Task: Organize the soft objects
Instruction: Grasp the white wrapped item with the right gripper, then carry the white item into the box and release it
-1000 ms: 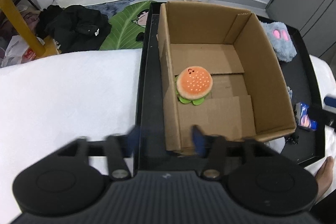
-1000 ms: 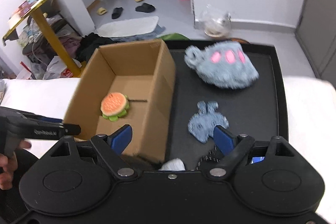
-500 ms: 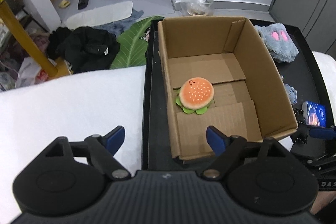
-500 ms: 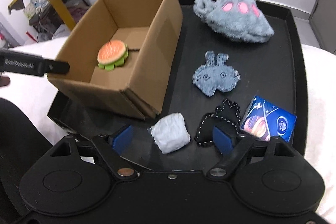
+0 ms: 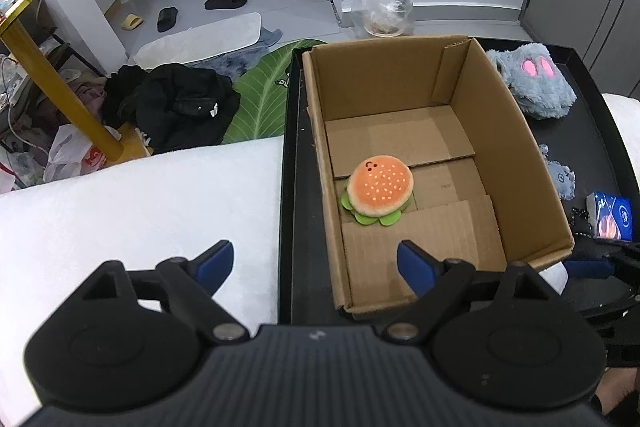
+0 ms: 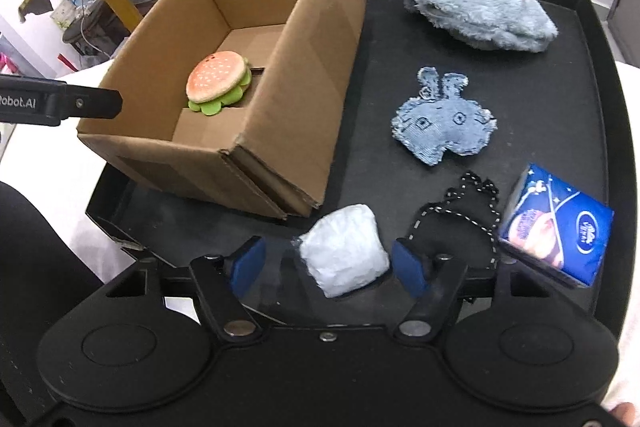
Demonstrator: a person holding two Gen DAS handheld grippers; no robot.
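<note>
Straddling a white wrapped bundle with the right tool, fingers spread wide on either side, not touching it. Left tool likewise held apart and empty, near the front corner of the cardboard box. Burger plush lying inside the box, on its floor flaps. Spread over the black tray beside the box: fluffy grey slipper at the far end, denim bunny patch in the middle, black dotted cord and blue tissue pack nearest the right tool.
</note>
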